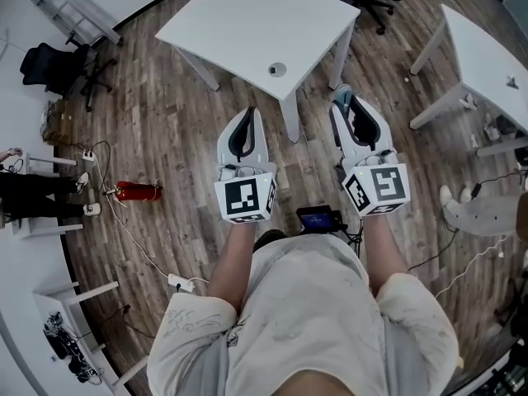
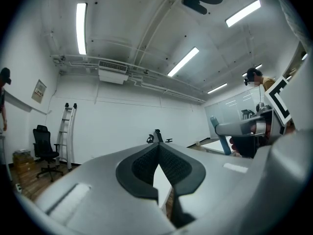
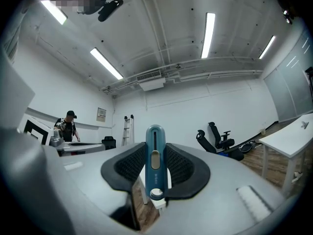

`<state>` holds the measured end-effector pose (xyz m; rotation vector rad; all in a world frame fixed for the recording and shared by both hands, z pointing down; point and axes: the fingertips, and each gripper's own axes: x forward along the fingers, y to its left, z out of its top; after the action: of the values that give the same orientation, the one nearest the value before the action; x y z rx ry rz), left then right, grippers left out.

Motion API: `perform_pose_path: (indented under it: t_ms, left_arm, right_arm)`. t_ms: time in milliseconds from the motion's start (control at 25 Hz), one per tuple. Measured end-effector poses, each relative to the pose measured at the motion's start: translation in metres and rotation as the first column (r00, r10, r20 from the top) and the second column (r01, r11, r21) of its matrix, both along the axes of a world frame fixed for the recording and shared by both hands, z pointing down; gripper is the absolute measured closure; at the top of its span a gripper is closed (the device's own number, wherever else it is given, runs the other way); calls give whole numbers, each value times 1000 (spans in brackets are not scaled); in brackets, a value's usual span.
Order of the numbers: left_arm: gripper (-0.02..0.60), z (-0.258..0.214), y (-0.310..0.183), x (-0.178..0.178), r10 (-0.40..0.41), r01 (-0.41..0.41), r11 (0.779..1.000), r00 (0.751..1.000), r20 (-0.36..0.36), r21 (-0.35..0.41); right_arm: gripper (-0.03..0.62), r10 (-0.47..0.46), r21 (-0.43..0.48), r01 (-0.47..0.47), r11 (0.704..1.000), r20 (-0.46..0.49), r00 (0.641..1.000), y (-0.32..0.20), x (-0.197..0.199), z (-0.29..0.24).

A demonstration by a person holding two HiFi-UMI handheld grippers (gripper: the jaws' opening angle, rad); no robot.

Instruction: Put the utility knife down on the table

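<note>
A teal utility knife point(image 3: 155, 166) stands upright between the dark pads of my right gripper point(image 3: 155, 146), which is shut on it. In the head view its teal tip point(image 1: 342, 96) sticks out past the right gripper point(image 1: 346, 107), level and just short of the near corner of the white table point(image 1: 247, 23). My left gripper point(image 1: 246, 118) hangs beside it over the wooden floor, in front of the table's edge. Its jaws point(image 2: 157, 144) meet at the tips with nothing between them. The left gripper view also catches the knife point(image 2: 222, 138) off to the right.
The table has a round grommet point(image 1: 277, 70) near its front corner. A second white table point(image 1: 487, 56) stands to the right. A red fire extinguisher point(image 1: 136, 191), cables, a black office chair point(image 1: 58, 64), a ladder point(image 1: 66, 11) and a person point(image 1: 33, 196) are to the left.
</note>
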<state>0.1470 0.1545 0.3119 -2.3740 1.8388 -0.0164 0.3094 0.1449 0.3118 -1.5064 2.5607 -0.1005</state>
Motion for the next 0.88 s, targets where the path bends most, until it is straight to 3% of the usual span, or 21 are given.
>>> perform_pose_path:
  t_ms: [120, 400, 600, 880]
  left_arm:
    - [561, 4, -32, 0, -10, 10, 1000, 1000, 7, 3]
    - [561, 9, -95, -37, -8, 8, 1000, 1000, 1, 0]
    - [561, 7, -154, -99, 12, -12, 1000, 1000, -7, 8]
    - [561, 6, -261, -239, 42, -42, 999, 999, -29, -1]
  right_arm:
    - [459, -8, -1, 8, 1000, 15, 1000, -35, 3, 7]
    - [459, -17, -13, 17, 1000, 1, 1000, -98, -40, 13]
    - [459, -4, -17, 4, 1000, -10, 1000, -154, -105, 10]
    - [459, 25, -29, -26, 999, -37, 999, -258, -247, 6]
